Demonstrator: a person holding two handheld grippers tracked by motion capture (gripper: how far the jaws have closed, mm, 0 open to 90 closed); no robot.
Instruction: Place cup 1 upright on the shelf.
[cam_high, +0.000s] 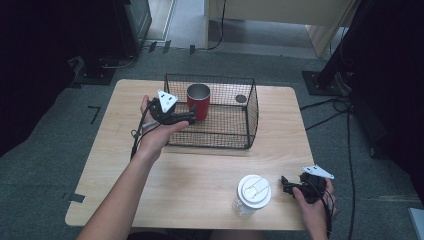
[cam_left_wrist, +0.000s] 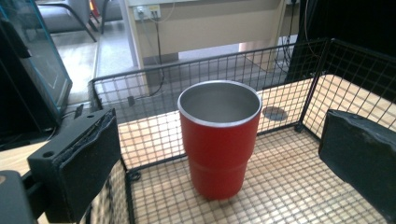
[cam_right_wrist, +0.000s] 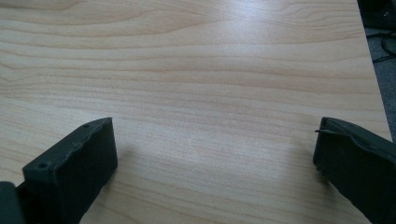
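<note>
You're holding the left tool (cam_high: 191, 118) released beside the cup (cam_high: 198, 100) in the basket (cam_high: 252, 107); right tool (cam_high: 285, 184) is sitting released at the counter's (cam_high: 200, 165) near-right corner.

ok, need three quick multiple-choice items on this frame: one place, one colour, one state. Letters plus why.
1. Where does the tumbler stand?
A. inside the wire basket
B. on the bare table
C. on the floor

2. What colour is the tumbler's outside?
A. blue
B. red
C. white

3. How do the left gripper's jaws stand?
A. shut on the tumbler
B. shut on nothing
C. open

1 A: the tumbler rests on the mesh floor of the wire basket.
2 B: red wall, steel inside.
3 C: the left gripper has pads wide apart, the tumbler untouched between them.
</note>
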